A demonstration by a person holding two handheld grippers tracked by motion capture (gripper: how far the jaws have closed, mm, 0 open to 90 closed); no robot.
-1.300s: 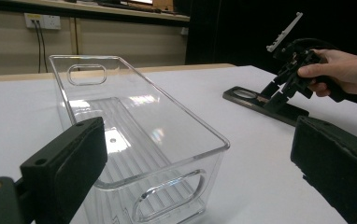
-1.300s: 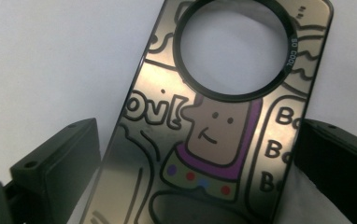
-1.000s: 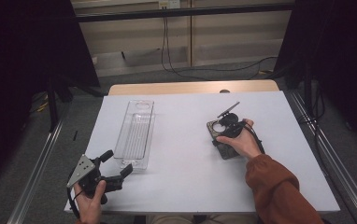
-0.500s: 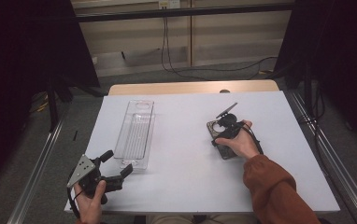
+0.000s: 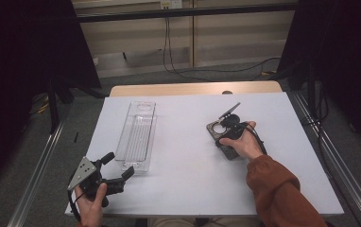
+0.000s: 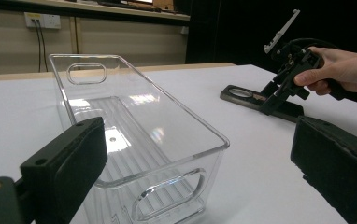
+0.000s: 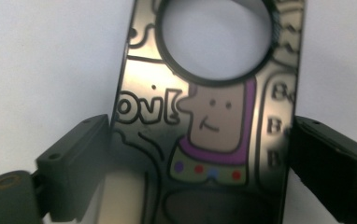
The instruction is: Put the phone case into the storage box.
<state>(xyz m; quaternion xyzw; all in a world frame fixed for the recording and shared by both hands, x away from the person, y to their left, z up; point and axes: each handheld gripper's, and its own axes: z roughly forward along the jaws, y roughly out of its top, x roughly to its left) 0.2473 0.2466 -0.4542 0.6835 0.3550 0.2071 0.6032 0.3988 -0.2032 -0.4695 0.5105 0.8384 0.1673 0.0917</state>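
Since the earlier frames almost nothing has changed place: both hands and the clear tray are where they were, and only the right gripper's jaws have just been closing, with the flat dark card between them.

In the high view, the right gripper (image 5: 227, 134) is over the right half of the white tabletop (image 5: 188, 161), a little toward the far edge, pointing down at the card (image 5: 216, 131), which lies flat there. The right hand (image 5: 243, 143) holds it from the near side. The clear tray (image 5: 137, 135) lies lengthwise on the left half, its short end close to the near left corner. The left gripper (image 5: 118, 168) is at that near left corner, just beside the tray's near end, and its jaws are spread with nothing between them.

In the left gripper view, the two black jaws are wide apart and the tray (image 6: 139, 135) stands just in front of them, not touched. Farther right on the table, the right gripper (image 6: 286, 79) leans down onto the card (image 6: 256, 99).

In the right gripper view, the card (image 7: 204, 121), with a cartoon figure and a round hole, lies between the jaws. The left jaw is at the card's edge and the right jaw just beside its other edge; I cannot tell if they already press it.
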